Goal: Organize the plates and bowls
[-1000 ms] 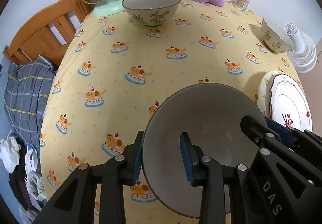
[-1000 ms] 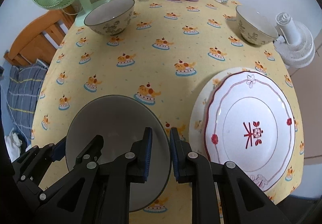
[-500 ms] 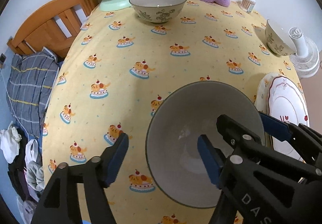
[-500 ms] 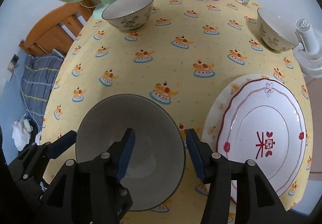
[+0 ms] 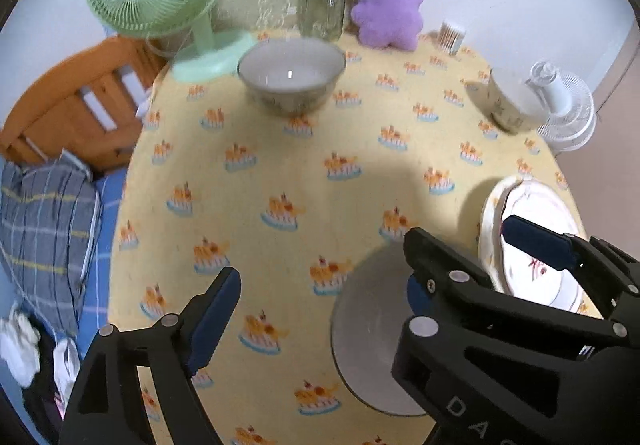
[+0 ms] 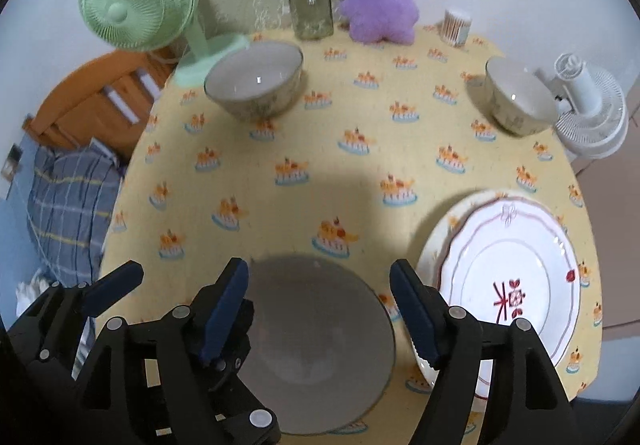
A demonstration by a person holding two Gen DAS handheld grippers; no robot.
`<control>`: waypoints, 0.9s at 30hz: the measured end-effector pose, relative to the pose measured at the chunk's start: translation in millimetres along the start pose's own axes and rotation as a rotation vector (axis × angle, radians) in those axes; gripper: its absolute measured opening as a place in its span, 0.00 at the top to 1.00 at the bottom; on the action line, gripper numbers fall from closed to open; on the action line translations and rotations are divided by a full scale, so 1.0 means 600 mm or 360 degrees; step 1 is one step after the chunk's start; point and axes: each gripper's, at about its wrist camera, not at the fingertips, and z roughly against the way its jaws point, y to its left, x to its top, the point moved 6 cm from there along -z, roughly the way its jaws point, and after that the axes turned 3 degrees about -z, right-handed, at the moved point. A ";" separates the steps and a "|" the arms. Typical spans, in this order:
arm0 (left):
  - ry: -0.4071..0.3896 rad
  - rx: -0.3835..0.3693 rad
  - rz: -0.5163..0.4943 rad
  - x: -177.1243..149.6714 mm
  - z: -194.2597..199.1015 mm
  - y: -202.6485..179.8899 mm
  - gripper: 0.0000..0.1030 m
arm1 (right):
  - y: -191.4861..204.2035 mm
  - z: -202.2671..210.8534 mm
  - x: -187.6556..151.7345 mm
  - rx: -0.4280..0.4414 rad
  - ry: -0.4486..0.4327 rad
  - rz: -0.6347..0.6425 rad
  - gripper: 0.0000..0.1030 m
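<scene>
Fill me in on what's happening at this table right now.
A person with a gripper in each hand is sorting dishes on the yellow tablecloth. The left gripper and right gripper are both opening, with nothing pinched between the pads; the grey bowl sits on the cloth under them. Beside it lie the stacked plates. Two patterned bowls, a large one and a smaller one, wait farther back.

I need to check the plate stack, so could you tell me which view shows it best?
The right wrist view: the plates lie almost fully visible, with only their near edge behind a gripper finger. In the left wrist view the plates sit at the frame's edge, largely covered by the right gripper's fingers.
</scene>
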 end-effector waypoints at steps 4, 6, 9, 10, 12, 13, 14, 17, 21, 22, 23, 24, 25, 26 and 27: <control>-0.0077 0.0027 0.0031 0.048 0.015 0.025 0.12 | 0.017 0.014 0.042 -0.0007 -0.0057 -0.0008 0.26; -0.0088 0.0034 0.0048 0.070 0.020 0.034 0.11 | 0.026 0.018 0.072 0.0007 -0.0066 -0.0011 0.26; -0.0141 0.0073 0.0061 0.108 0.027 0.045 0.11 | 0.037 0.022 0.111 0.0034 -0.0107 0.0041 0.26; -0.0155 0.0087 0.0065 0.116 0.027 0.046 0.10 | 0.040 0.022 0.122 0.0045 -0.0121 0.0061 0.26; -0.0173 0.0113 0.0089 0.138 0.022 0.051 0.10 | 0.044 0.019 0.146 0.0064 -0.0145 0.0100 0.26; -0.0175 0.0127 0.0109 0.148 0.018 0.054 0.10 | 0.046 0.014 0.159 0.0078 -0.0146 0.0119 0.26; -0.0173 0.0136 0.0133 0.158 0.013 0.056 0.10 | 0.047 0.008 0.172 0.0089 -0.0143 0.0137 0.26; -0.0183 0.0168 0.0176 0.185 -0.002 0.059 0.10 | 0.046 -0.009 0.204 0.0113 -0.0144 0.0187 0.26; -0.0164 0.0226 0.0241 0.219 -0.034 0.061 0.10 | 0.042 -0.048 0.245 0.0172 -0.0114 0.0231 0.26; -0.0159 0.0236 0.0256 0.225 -0.045 0.063 0.09 | 0.041 -0.054 0.251 0.0177 -0.0112 0.0237 0.26; -0.0149 0.0248 0.0266 0.230 -0.053 0.061 0.09 | 0.039 -0.067 0.260 0.0178 -0.0105 0.0244 0.26; -0.0139 0.0260 0.0279 0.234 -0.061 0.062 0.09 | 0.037 -0.080 0.269 0.0183 -0.0088 0.0246 0.26; -0.0131 0.0268 0.0293 0.240 -0.071 0.063 0.09 | 0.036 -0.087 0.274 0.0190 -0.0079 0.0243 0.26; -0.0124 0.0274 0.0304 0.245 -0.080 0.064 0.09 | 0.034 -0.099 0.282 0.0198 -0.0070 0.0237 0.26; -0.0121 0.0281 0.0315 0.249 -0.089 0.065 0.09 | 0.032 -0.110 0.290 0.0202 -0.0060 0.0232 0.26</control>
